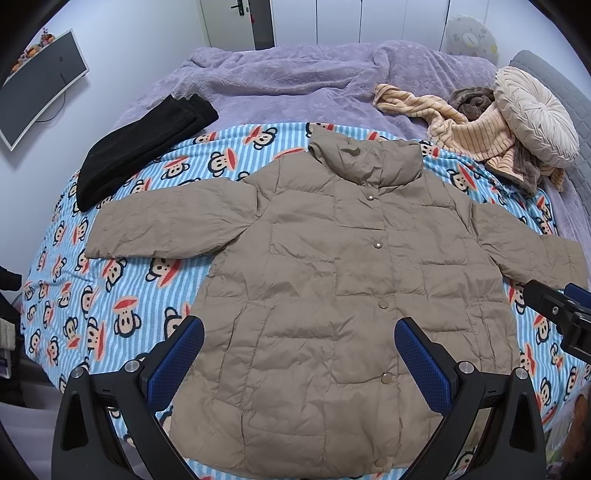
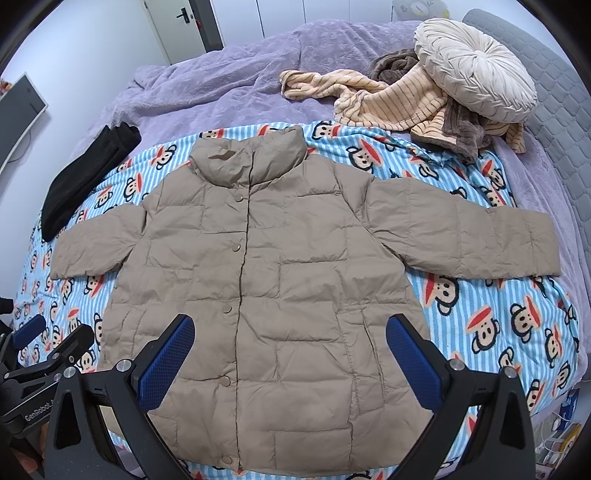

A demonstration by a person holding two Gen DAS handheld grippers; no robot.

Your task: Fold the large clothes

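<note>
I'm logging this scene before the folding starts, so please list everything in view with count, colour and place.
puffer jacket: one, tan, spread flat and snapped shut on the monkey blanket, sleeves out to both sides
monkey blanket: one, blue-and-white striped with cartoon monkey faces, over the near part of the bed
purple bedspread: one, lilac, far part of the bed
black garment: one, black, folded, beyond the jacket's sleeve on the camera-left side
striped fleece clothes: a heap, cream and brown, far camera-right of the bed
round cushion: one, cream, pleated, on that heap
monitor: one, white frame, dark screen, camera-left wall
door: one, white, black handle, behind the bed
left gripper: black with blue pads, open, above the jacket's hem
right gripper: same, open, above the hem
</note>
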